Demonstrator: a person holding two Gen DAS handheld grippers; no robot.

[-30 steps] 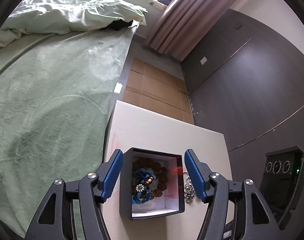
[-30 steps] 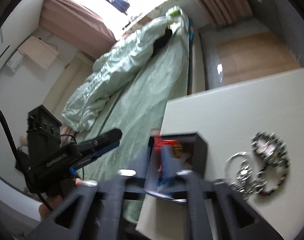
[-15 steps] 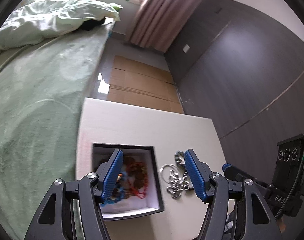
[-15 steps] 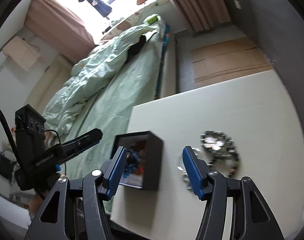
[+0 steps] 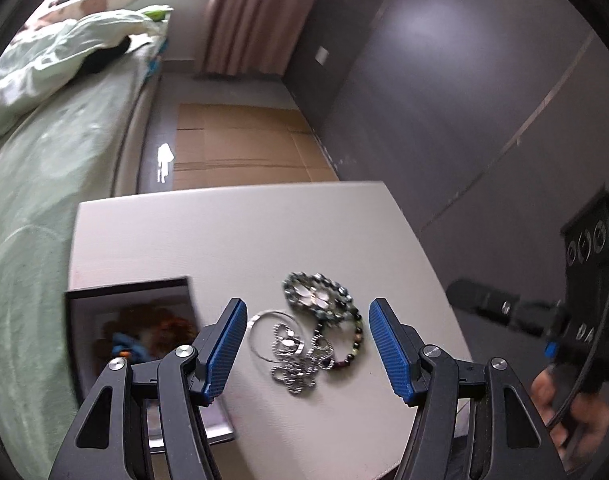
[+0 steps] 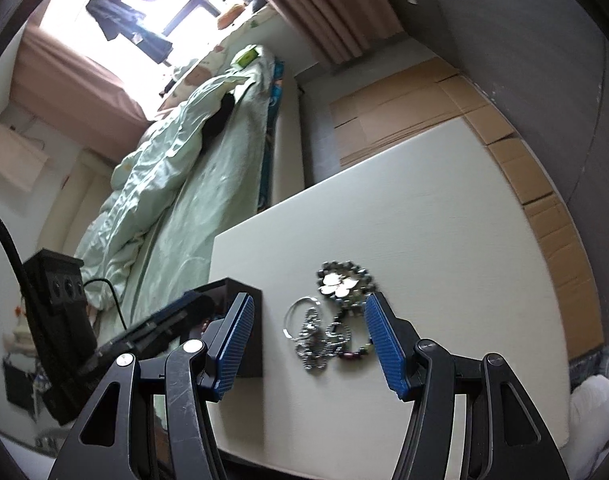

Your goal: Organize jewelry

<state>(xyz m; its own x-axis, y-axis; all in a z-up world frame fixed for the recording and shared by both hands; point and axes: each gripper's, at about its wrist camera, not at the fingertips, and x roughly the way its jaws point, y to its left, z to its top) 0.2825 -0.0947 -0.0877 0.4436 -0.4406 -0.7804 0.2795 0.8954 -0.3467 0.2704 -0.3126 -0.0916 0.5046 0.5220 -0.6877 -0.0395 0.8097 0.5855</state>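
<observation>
A heap of jewelry lies on the white table (image 5: 224, 236): a silver chain with a ring (image 5: 292, 352), a beaded bracelet (image 5: 354, 344) and a round flower piece (image 5: 312, 296). A black box (image 5: 128, 332) at the left holds blue and orange-brown beads. My left gripper (image 5: 306, 348) is open and empty, its jaws standing either side of the heap. In the right wrist view the chain (image 6: 316, 340) and flower piece (image 6: 342, 282) lie between the jaws of my open, empty right gripper (image 6: 308, 340); the box (image 6: 240, 320) is at its left finger.
A bed with a green cover (image 5: 32, 168) runs along the table's left side. Flattened cardboard (image 5: 240, 148) covers the floor beyond the table. A dark wall (image 5: 464, 100) stands at the right. The right gripper's body (image 5: 584, 280) shows at the right in the left wrist view.
Both grippers have swung right, from over the black box to over the jewelry heap. Both stay open and empty.
</observation>
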